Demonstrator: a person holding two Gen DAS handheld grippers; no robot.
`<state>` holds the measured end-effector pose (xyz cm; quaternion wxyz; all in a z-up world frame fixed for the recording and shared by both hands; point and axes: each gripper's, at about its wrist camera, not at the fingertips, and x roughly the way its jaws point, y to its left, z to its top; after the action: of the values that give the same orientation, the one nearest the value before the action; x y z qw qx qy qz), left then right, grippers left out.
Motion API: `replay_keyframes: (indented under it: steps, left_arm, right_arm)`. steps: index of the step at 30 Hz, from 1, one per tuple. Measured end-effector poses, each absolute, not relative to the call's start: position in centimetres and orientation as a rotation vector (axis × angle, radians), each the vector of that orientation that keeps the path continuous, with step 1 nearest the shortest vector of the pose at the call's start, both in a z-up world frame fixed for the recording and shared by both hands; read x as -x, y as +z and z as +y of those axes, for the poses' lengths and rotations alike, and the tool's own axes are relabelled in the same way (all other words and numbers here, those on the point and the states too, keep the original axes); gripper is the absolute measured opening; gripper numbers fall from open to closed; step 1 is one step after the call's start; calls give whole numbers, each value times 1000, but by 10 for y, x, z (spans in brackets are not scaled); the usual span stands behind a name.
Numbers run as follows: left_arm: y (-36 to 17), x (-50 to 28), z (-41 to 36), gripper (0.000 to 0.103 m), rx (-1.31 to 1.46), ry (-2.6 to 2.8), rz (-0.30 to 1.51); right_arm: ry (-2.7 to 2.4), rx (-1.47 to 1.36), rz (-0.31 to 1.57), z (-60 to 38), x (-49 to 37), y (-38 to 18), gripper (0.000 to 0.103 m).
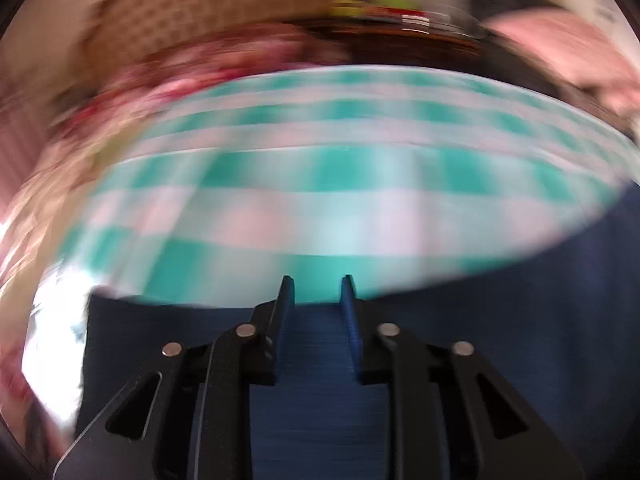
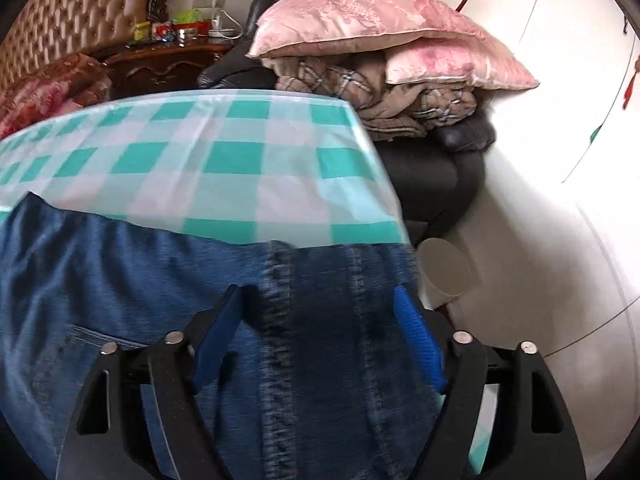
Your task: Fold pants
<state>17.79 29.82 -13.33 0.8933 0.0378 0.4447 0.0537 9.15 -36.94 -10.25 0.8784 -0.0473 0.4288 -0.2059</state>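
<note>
both tilt down over the jeans (image 2: 120,280): left gripper (image 1: 318,284) slightly parted, right gripper (image 2: 320,296) wide, both empty

A: Where does the left wrist view look from?
B: Close above the jeans (image 1: 520,320), angled down, facing the checked cloth (image 1: 320,208); badly blurred.
A: And the right?
B: Equally close and tilted, sharp. Both share jeans (image 2: 120,272), cloth (image 2: 240,160), pillows (image 2: 360,20).
</note>
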Motion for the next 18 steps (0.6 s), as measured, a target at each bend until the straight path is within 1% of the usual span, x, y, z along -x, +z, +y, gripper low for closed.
replay_keyframes:
  steps: [2, 4, 6, 9, 11, 13, 14, 15, 16, 17, 18]
  left_arm:
    - [-113, -167, 299, 15, 0, 51, 851]
    - [-104, -158, 268, 15, 1, -103, 822]
    - [-108, -154, 223, 15, 21, -308, 835]
    - [-120, -150, 153, 17, -73, -475, 860]
    - [-130, -151, 127, 17, -103, -527, 882]
    - [-145, -159, 125, 18, -158, -484, 912]
    - [-148, -161, 134, 11, -139, -475, 912]
    - [-150, -161, 151, 11, -111, -436, 918]
    - [-149, -161, 166, 8, -106, -400, 918]
    - [-148, -160, 184, 8, -110, -348, 917]
    - [-150, -158, 196, 8, -104, -315, 924]
  right_arm:
    - [-448, 62, 873, -371, -84, -93, 80]
    - [-426, 77, 826, -359, -77, -81, 80]
    - [-347, 65, 815, -343, -73, -75, 80]
    - [-299, -59, 862, -347, -74, -82, 80]
    - [-357, -36, 888, -356, -74, -89, 78]
    - [-432, -7, 915, -368, -71, -94, 78]
    - [-422, -37, 919, -382, -67, -95, 79]
    - [-399, -73, 918, -392, -64, -95, 80]
    - [-434, -71, 923, -400, -61, -95, 80]
    - [-529, -16, 924, -410, -58, -94, 80]
    - [-532, -26, 912, -419, -55, -93, 80]
